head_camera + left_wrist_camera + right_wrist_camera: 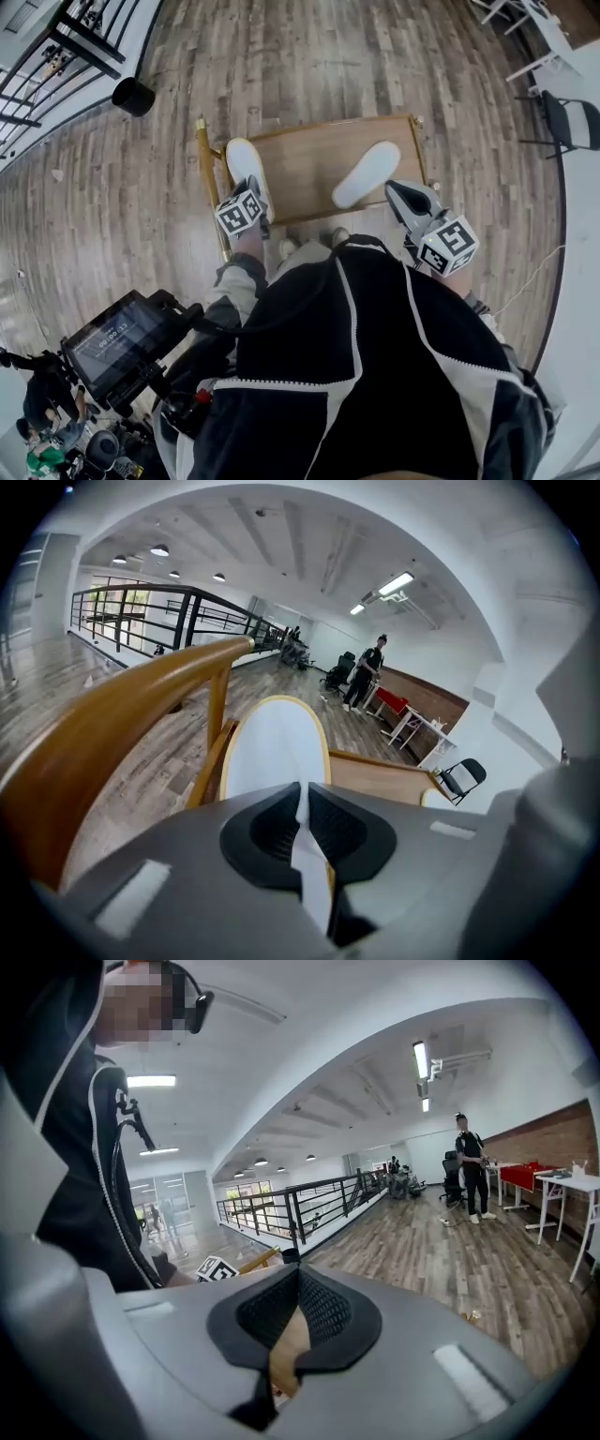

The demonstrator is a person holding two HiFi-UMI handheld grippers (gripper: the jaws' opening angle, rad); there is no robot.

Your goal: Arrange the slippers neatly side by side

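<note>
Two white slippers lie on a low wooden table [309, 155], with a gap between them. The left slipper [246, 167] points away from me beside the table's raised wooden rail [208, 173]. The right slipper [366, 173] lies slanted. My left gripper [254, 199] is shut on the near edge of the left slipper [277, 742]; a thin white strip shows between its pads [302, 803]. My right gripper [401, 194] hovers just right of the right slipper's near end. Its jaws are shut with nothing held [298, 1283].
Wood floor surrounds the table. A black bin [133, 96] and a black railing [56, 56] are at the far left. A folding chair [572, 122] and white tables stand at the far right. A person [364, 672] stands far off. A camera rig [122, 342] is at my lower left.
</note>
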